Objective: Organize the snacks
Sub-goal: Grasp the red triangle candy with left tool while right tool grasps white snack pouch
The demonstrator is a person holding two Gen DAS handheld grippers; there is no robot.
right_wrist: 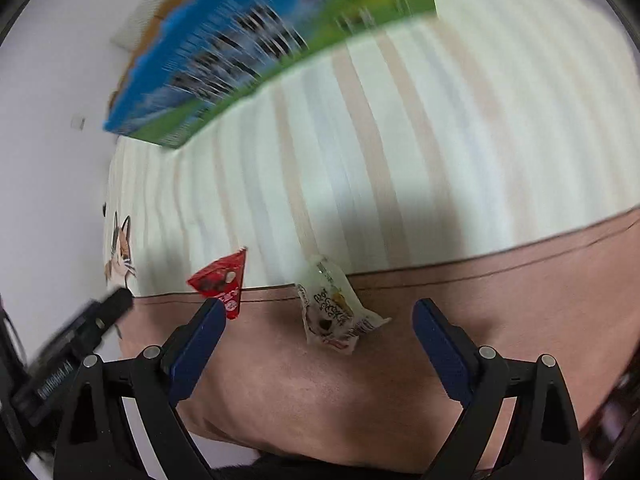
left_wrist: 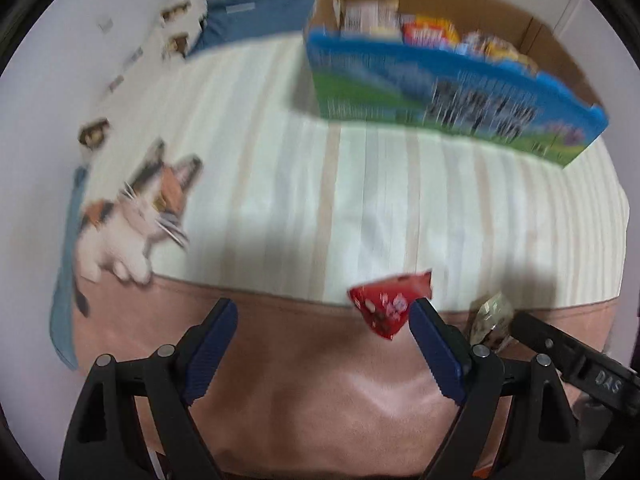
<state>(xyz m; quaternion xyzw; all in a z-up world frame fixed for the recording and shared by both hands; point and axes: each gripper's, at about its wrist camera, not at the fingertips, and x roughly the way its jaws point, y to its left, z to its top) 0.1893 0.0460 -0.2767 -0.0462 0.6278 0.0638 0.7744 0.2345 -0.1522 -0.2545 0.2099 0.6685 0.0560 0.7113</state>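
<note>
A red snack packet lies on the bed cover near the pink band, just beyond my left gripper's right fingertip. My left gripper is open and empty. A pale cream snack packet lies between and just ahead of the fingers of my right gripper, which is open and empty. The red packet also shows in the right wrist view, by the left fingertip. The cream packet shows in the left wrist view. A blue and green cardboard box holds several snacks at the back.
The striped cream bed cover has a pink band along the near edge. A cat picture is printed at its left. A blue pillow lies at the back. The right gripper's body shows at the lower right.
</note>
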